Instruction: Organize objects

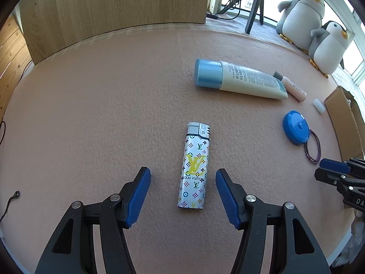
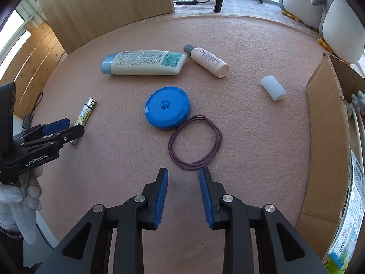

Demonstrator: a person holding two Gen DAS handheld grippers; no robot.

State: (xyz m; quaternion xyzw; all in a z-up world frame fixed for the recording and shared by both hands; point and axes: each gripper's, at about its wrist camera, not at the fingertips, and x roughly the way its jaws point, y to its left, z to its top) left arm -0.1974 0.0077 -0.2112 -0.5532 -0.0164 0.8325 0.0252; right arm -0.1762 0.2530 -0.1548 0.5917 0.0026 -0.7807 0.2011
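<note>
A silver patterned lighter (image 1: pixel 194 166) lies flat on the pink felt table, between the wide-open fingers of my left gripper (image 1: pixel 183 175), not touched by either pad. From the right wrist view the same lighter (image 2: pixel 85 115) shows partly hidden behind the left gripper (image 2: pixel 61 125). My right gripper (image 2: pixel 183 175) is open and holds nothing, just short of a purple hair-tie loop (image 2: pixel 195 141). Beyond the loop sits a round blue tape measure (image 2: pixel 167 110). A cream tube with a blue cap (image 2: pixel 143 62), a small pink bottle (image 2: pixel 208 60) and a white cap (image 2: pixel 273 88) lie farther back.
A cardboard box (image 2: pixel 326 123) stands along the right edge with packaged items inside. Plush penguins (image 1: pixel 303 16) and a tripod (image 1: pixel 255 6) stand behind the table. A wooden panel (image 1: pixel 114 6) rises at the back left. A gloved hand (image 2: pixel 20 203) holds the left gripper.
</note>
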